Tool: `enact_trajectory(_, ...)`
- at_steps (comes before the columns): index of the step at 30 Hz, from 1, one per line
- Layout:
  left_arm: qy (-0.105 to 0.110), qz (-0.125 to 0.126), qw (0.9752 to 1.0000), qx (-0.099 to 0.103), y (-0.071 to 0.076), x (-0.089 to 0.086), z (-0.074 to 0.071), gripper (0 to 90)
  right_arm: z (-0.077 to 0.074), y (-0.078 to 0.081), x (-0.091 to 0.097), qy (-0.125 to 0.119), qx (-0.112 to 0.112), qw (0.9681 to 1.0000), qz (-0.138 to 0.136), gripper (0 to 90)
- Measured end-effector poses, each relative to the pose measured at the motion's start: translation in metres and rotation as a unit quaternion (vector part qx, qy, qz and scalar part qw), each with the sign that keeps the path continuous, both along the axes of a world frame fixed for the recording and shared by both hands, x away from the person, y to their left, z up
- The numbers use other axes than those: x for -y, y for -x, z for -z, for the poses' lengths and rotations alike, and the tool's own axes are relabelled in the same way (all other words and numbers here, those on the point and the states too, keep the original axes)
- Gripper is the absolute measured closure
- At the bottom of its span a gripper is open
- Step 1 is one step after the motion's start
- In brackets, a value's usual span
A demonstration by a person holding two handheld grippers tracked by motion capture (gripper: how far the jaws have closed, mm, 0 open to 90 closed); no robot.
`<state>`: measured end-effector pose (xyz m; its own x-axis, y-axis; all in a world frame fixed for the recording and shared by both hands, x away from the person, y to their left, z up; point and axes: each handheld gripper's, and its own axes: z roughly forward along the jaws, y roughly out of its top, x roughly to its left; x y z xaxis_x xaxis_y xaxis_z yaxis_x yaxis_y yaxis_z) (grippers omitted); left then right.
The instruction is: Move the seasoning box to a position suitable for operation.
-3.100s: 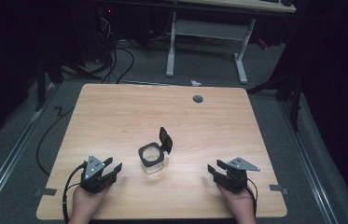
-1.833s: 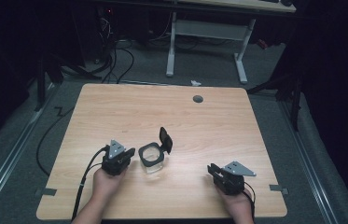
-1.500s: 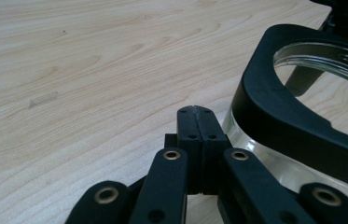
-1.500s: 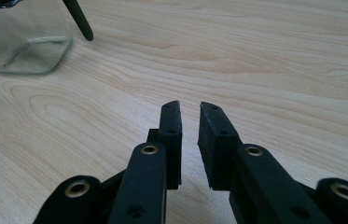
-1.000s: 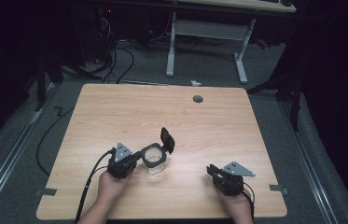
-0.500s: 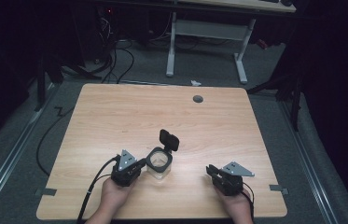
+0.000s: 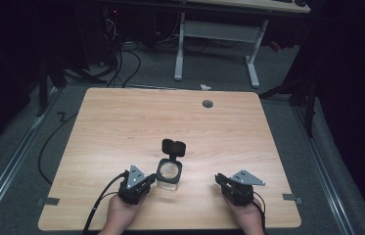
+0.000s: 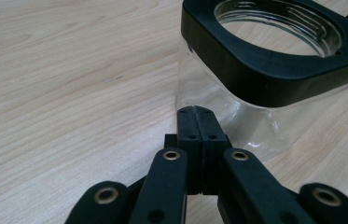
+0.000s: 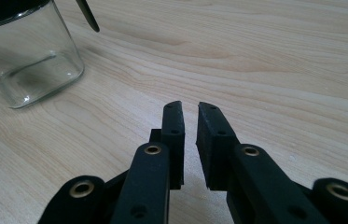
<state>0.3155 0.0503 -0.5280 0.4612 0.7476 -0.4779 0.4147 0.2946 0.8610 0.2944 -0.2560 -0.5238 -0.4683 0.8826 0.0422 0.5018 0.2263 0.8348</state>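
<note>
In the high view the pale wooden tabletop (image 7: 121,127) is evenly lit from above while the surrounding floor sinks into near-black. Both gripper views are bright and soft-shadowed, with the near black linkages slightly blurred. The clear square glass jar (image 9: 27,56) shows faint glare.

My left tool (image 7: 143,183) sits low in my left hand (image 7: 121,214), jaws pressed fully together; my right tool (image 7: 225,183) rests in my right hand (image 7: 248,218), jaws parted by a narrow gap. Both point forward, well apart.

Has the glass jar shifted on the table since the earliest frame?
Yes. In the high view the jar now sits slightly right of and nearer the person than before, judged against the table's grommet, with the shut left gripper against its side.
</note>
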Motion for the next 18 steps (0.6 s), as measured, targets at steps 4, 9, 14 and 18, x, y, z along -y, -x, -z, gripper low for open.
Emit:
enact_trajectory(4,0.000,0.003,1.0000,0.001,0.0038,0.0018,0.0000,90.0,0.0000,-0.0001,0.0002,0.000,0.000,1.0000,0.000,82.2)
enact_trajectory(9,-0.001,0.009,1.0000,-0.001,0.0060,0.0041,0.0009,89.5,0.0002,-0.0003,0.0002,-0.001,-0.001,1.0000,-0.003,83.2)
enact_trajectory(14,0.000,0.010,0.9999,0.000,0.0074,0.0057,0.0012,89.5,0.0001,-0.0002,0.0001,-0.001,-0.002,1.0000,-0.003,83.1)
enact_trajectory(18,0.000,0.010,0.9999,-0.001,0.0072,0.0056,0.0013,89.1,0.0001,-0.0002,0.0003,-0.001,-0.002,1.0000,-0.004,83.1)
